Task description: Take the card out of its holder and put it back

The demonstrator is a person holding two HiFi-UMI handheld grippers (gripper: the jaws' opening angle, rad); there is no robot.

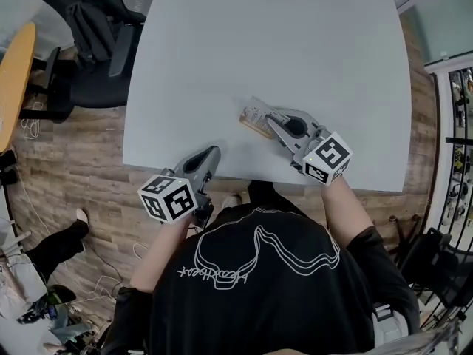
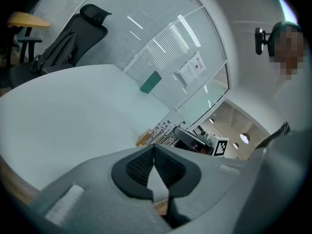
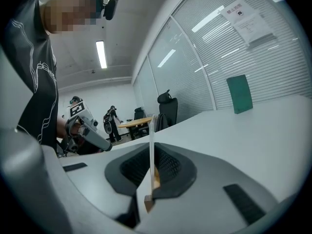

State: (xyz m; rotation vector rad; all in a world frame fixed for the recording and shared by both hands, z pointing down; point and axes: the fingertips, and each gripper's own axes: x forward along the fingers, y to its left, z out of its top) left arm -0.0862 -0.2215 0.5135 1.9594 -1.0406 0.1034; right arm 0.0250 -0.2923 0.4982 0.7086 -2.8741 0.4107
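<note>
A thin white card with a printed pattern [image 1: 252, 110] stands in a small wooden holder [image 1: 249, 125] on the grey table [image 1: 281, 43], near its front edge. My right gripper [image 1: 260, 116] is shut on the card. In the right gripper view the card [image 3: 151, 130] runs edge-on between the pads, with the wooden holder [image 3: 155, 179] at its lower end. My left gripper [image 1: 213, 154] hangs at the table's front edge, left of the card, shut with nothing in it. The left gripper view shows its pads [image 2: 154, 151] meeting, with the card [image 2: 163, 133] and right gripper [image 2: 194, 140] beyond.
A black office chair [image 1: 96, 43] stands at the table's far left corner. A round wooden table [image 1: 15, 65] lies further left. Another person's leg [image 1: 55, 244] and cables are on the floor at the left. A green board [image 3: 240, 94] leans against the blinds.
</note>
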